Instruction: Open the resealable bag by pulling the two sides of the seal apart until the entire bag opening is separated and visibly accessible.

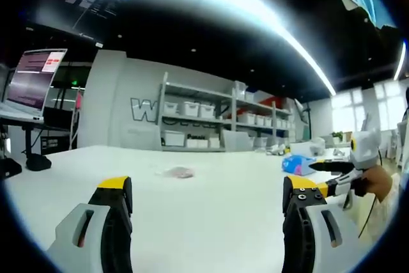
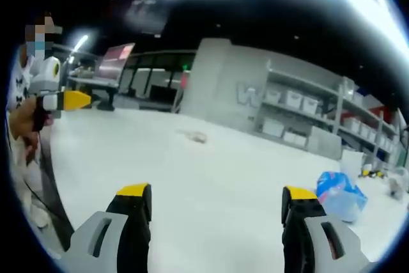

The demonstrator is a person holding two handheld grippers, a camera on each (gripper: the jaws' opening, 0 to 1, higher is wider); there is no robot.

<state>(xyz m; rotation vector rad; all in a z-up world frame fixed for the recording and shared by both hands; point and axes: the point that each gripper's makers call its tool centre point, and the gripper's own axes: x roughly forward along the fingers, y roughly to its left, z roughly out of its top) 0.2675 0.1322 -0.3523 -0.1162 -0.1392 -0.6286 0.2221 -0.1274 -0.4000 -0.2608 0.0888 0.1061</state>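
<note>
Left gripper view, lower frame: the left tool (image 1: 208,197) is showing its two yellow-tipped jaws standing wide apart with only bare white counter (image 1: 211,228) between them. Right gripper view, lower frame: the right tool (image 2: 216,204) is likewise standing with its jaws apart and gripping nothing.

Middle distance: a small, pale, flattened object (image 1: 178,172) is lying alone on the counter, at centre frame in the left gripper view and upper centre (image 2: 193,136) in the right gripper view. It is judged to be the resealable bag, though it is too small and blurred to show its seal. Both tools are sitting well apart from it.

Right of frame: a blue crumpled bag (image 1: 298,163) is resting on the counter and is appearing again at lower right (image 2: 340,195) of the right gripper view. At the right edge of the left gripper view, the right tool is appearing with a person's hand (image 1: 378,182) on it.

Far distance: shelving with bins (image 1: 225,114) and a laptop (image 1: 32,81) at upper left are forming the background.

Risks, as judged: with the seal's orientation unreadable, a tool is likely to be closing on both film layers together, so pulling would drag the light bag across the smooth counter rather than part it. Gripping one spot only may be leaving the seal ends still joined.
</note>
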